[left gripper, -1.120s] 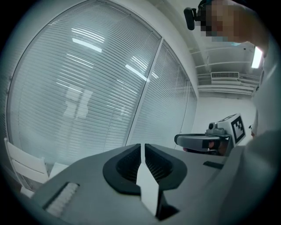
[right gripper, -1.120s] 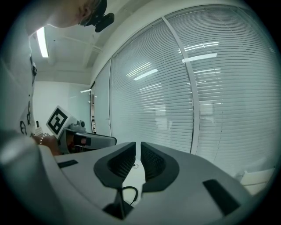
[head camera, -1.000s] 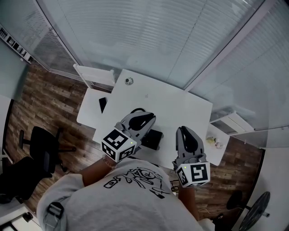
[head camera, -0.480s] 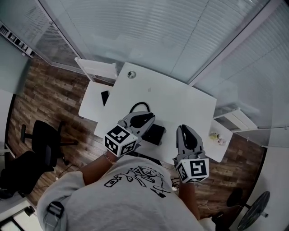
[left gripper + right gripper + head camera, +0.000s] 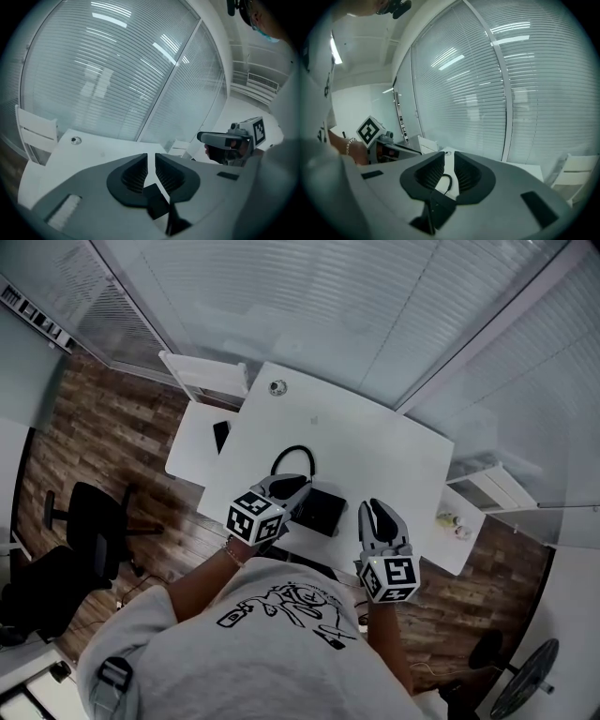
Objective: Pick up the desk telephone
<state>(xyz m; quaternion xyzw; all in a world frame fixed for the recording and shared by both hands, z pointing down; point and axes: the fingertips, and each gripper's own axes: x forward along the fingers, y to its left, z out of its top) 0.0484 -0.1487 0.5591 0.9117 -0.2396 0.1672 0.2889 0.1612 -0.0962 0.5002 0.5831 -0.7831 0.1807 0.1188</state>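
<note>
Desk telephone [image 5: 321, 513] sits near the near edge of the white desk [image 5: 375, 451], its cord [image 5: 292, 456] looping toward the far side. The left gripper [image 5: 300, 484] is at its left end and the right gripper [image 5: 374, 508] just to its right. Both pairs of jaws are pressed together, holding nothing.

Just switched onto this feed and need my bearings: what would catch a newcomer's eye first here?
The left claw and the right claw, both shut and empty, hover over the near edge of the white desk. Between them lies the black desk telephone, partly hidden by the left claw. Its cord loops toward the desk's middle.
</note>
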